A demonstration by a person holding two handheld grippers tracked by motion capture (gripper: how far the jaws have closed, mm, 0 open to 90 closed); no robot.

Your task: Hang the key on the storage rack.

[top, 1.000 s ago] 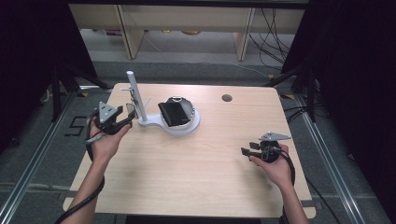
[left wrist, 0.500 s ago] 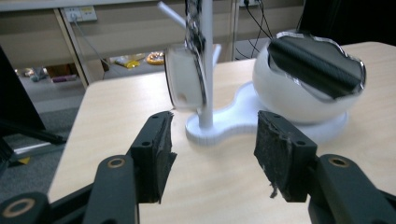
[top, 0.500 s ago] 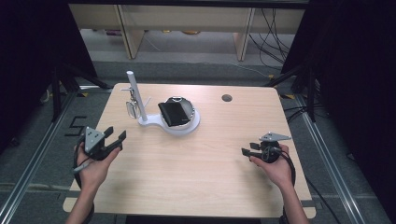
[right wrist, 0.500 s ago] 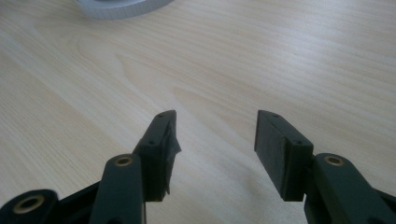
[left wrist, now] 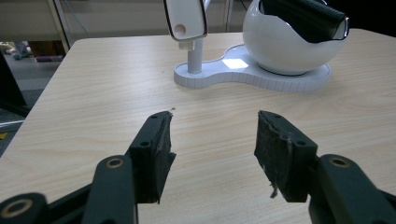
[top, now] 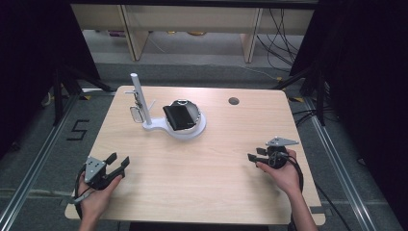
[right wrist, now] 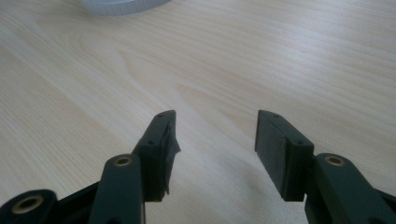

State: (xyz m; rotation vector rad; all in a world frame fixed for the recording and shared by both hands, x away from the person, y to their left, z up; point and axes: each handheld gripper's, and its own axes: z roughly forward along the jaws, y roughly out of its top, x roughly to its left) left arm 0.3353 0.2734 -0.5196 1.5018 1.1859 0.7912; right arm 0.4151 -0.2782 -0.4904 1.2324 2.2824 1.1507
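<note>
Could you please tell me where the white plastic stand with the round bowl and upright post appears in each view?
High view: the white plastic stand sits on the far half of the wooden table, left of centre.
Left gripper view: it is at top centre and right, beyond the open left tool.
Right gripper view: a sliver of its ribbed base at the top edge, left of centre.
Shared landmark: the pale wooden table.

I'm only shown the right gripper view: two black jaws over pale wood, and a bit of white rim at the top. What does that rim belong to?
Observer: A white plastic stand whose round bowl holds a black ribbed block.
Operator: Anything else on it?
Observer: A slim white upright post rises from its left end.
Operator: Where's the other gripper?
Observer: The left gripper is at the light wooden table's near left corner, jaws open and empty.
</note>
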